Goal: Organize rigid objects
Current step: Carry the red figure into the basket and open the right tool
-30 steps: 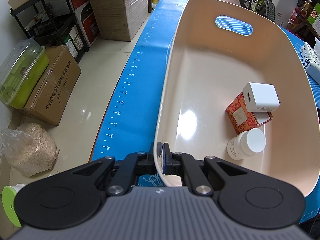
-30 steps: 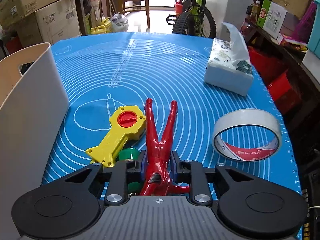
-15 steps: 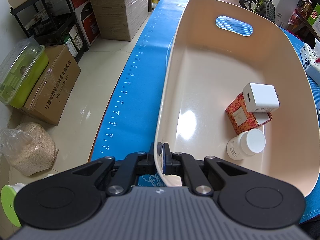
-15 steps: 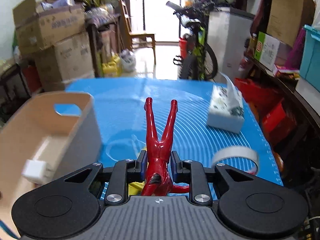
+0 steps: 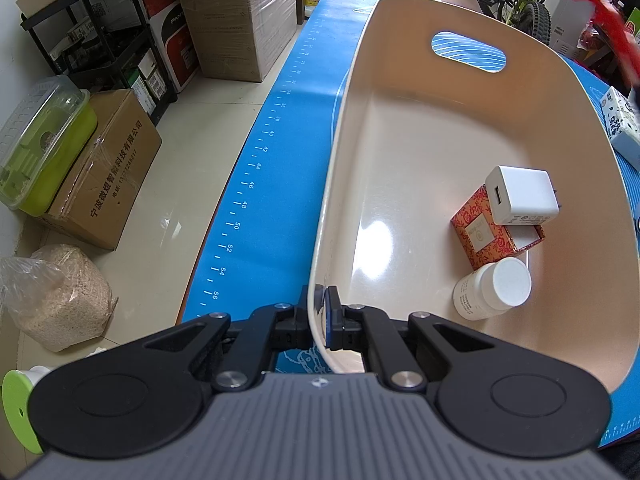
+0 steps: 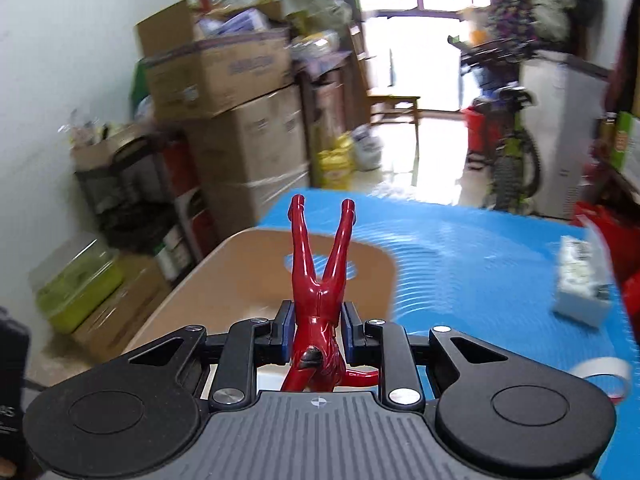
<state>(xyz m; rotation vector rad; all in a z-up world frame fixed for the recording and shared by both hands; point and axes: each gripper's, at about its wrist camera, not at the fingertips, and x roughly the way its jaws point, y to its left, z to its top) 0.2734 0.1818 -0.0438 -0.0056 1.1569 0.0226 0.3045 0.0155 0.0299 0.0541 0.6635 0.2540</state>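
Note:
My left gripper (image 5: 322, 312) is shut on the near rim of a cream plastic basket (image 5: 344, 128) that sits on the blue mat. Inside the basket lie a white charger (image 5: 522, 196), a red patterned box (image 5: 482, 236) and a white pill bottle (image 5: 492, 290). My right gripper (image 6: 316, 326) is shut on a red toy figure (image 6: 320, 280), held by its body with both legs pointing away. It hangs in the air above the basket (image 6: 224, 292). The same red figure (image 5: 608, 20) shows blurred at the top right of the left wrist view.
A tissue pack (image 6: 580, 284) lies on the blue mat (image 6: 472, 264) at the right, and a tape roll (image 6: 600, 376) near the right edge. Cardboard boxes (image 6: 240, 132), shelves and a bicycle (image 6: 512, 160) stand beyond the table. A green lidded container (image 5: 36, 148) sits on the floor.
My right gripper lifted the red figure off the mat and swung it up and left over the basket. The figure now enters the left wrist view. My left gripper stayed put.

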